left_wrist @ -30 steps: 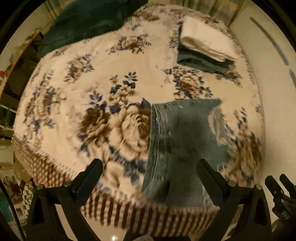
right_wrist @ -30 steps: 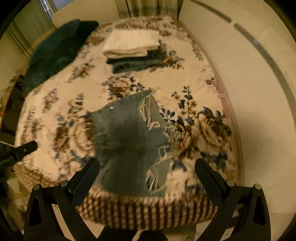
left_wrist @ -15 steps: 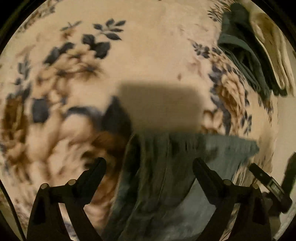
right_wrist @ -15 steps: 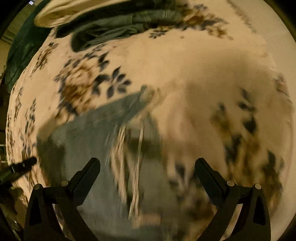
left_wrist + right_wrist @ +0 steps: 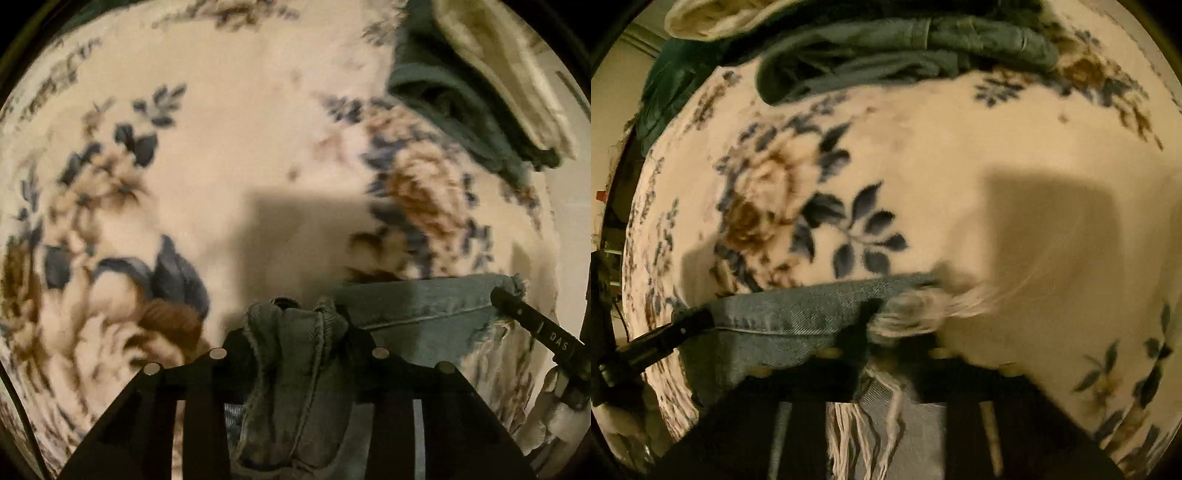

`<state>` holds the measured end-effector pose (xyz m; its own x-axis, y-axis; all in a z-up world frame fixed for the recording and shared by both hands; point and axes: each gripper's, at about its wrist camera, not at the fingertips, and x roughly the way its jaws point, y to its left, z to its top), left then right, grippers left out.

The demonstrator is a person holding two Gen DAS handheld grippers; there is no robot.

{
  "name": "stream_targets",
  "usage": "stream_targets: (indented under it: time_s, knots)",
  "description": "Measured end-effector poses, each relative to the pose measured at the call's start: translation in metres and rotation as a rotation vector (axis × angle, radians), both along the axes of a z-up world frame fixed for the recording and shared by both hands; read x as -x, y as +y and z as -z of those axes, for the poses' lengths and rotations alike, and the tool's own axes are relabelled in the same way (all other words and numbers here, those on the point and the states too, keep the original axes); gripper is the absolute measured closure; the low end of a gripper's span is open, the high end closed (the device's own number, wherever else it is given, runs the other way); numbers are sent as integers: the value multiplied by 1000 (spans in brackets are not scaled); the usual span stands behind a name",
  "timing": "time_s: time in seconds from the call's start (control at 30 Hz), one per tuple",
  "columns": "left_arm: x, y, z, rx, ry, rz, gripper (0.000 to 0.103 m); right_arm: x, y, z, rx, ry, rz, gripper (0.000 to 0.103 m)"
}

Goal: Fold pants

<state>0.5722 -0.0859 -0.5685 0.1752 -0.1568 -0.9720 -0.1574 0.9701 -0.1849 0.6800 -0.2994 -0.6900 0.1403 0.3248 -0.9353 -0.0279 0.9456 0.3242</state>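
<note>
Faded blue jeans with frayed rips [image 5: 417, 310] lie folded on a cream floral bedspread [image 5: 258, 129]. My left gripper [image 5: 295, 332] is shut on the bunched left corner of the jeans' far edge. My right gripper [image 5: 897, 332] is shut on the frayed right corner of the same edge [image 5: 798, 314], with white threads hanging between the fingers. Each gripper shows at the edge of the other's view, the right one in the left wrist view [image 5: 535, 332] and the left one in the right wrist view [image 5: 665, 336]. The far edge is stretched between them.
A stack of folded clothes, a cream piece [image 5: 509, 74] on dark teal ones [image 5: 443, 85], lies further back on the bed; it also shows in the right wrist view [image 5: 905, 44]. A dark green blanket [image 5: 672, 85] lies at the far left. A wall runs along the bed's right side.
Both grippers came down from above the bed's near edge to the jeans' far edge and went from open to shut on its two corners.
</note>
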Motion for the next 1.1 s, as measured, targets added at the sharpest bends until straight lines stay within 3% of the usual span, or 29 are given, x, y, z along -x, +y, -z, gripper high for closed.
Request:
stream_targets:
  time_s: [0.13, 0.27, 0.33, 0.47, 0.6, 0.77, 0.83, 0.87, 0.9, 0.93, 0.97, 1.0, 1.1]
  knots:
    - [29, 1, -52, 31, -50, -23, 70, 25, -2, -45, -53, -78, 19, 96]
    - [71, 22, -96, 79, -85, -25, 70, 84, -16, -107, -135, -142, 49, 97]
    - [98, 16, -113, 100, -86, -16, 70, 128, -21, -137, -178, -156, 68, 97]
    - [182, 17, -122, 123, -24, 11, 70, 229, -27, -164, -216, -101, 83, 97]
    - [246, 12, -92, 82, 80, 43, 70, 324, -26, -149, -208, 39, 86, 97]
    - [294, 12, -29, 51, 179, 74, 64, 405, -16, -78, -181, 272, 23, 97]
    - [305, 18, -19, 73, 159, 77, 60, 419, -9, -51, -154, 354, -25, 93]
    - [310, 22, -18, 83, 152, 86, 50, 425, -6, -39, -157, 397, -62, 90]
    - [315, 26, -18, 98, 153, 91, 45, 428, -2, -31, -152, 434, -100, 69]
    - [322, 30, -20, 108, 154, 92, 32, 432, 0, -28, -150, 456, -133, 39]
    - [327, 35, -23, 104, 151, 87, 23, 433, 2, -30, -163, 461, -155, 27]
    - [335, 39, -29, 103, 149, 78, 21, 436, 2, -34, -186, 470, -182, 15]
    - [349, 55, -42, 119, 137, 18, 20, 442, -4, -49, -180, 484, -224, 15]
